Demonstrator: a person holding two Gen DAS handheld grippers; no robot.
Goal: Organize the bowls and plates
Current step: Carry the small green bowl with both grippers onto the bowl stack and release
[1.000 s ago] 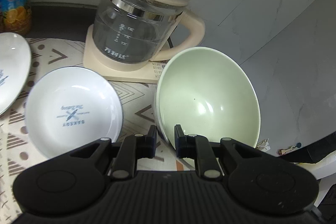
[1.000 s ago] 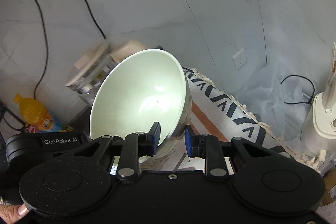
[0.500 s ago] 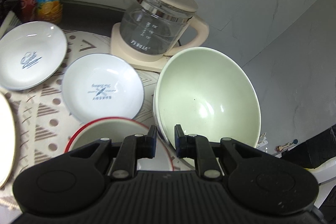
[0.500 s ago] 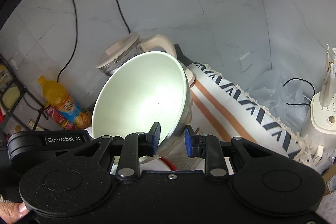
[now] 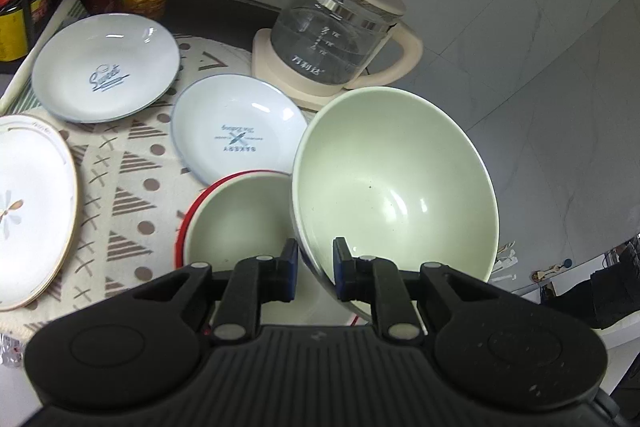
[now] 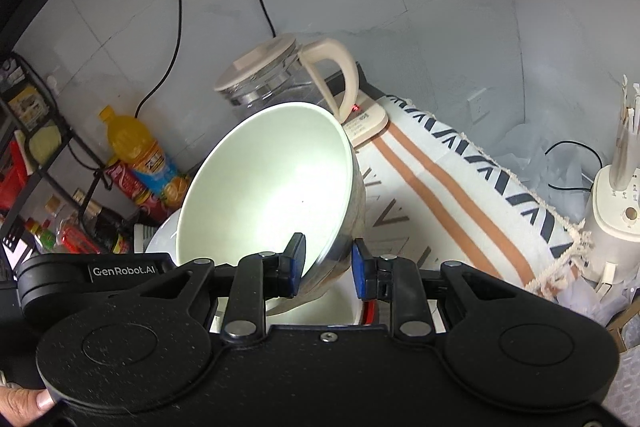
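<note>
Left wrist view: left gripper (image 5: 314,269) pinches rim of pale green bowl (image 5: 394,187), narrow gap, bowl tilted, lifted. Right gripper (image 6: 327,265) straddles opposite rim, wider gap; contact w/ rim: cannot tell. Red-rimmed bowl (image 5: 236,211) just below-left of left tongs. To nest well: level bowl, centre over red-rimmed one, lower slow, release both together.

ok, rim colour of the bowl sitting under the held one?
Red rim, pale green inside; clearest in the left wrist view.
</note>
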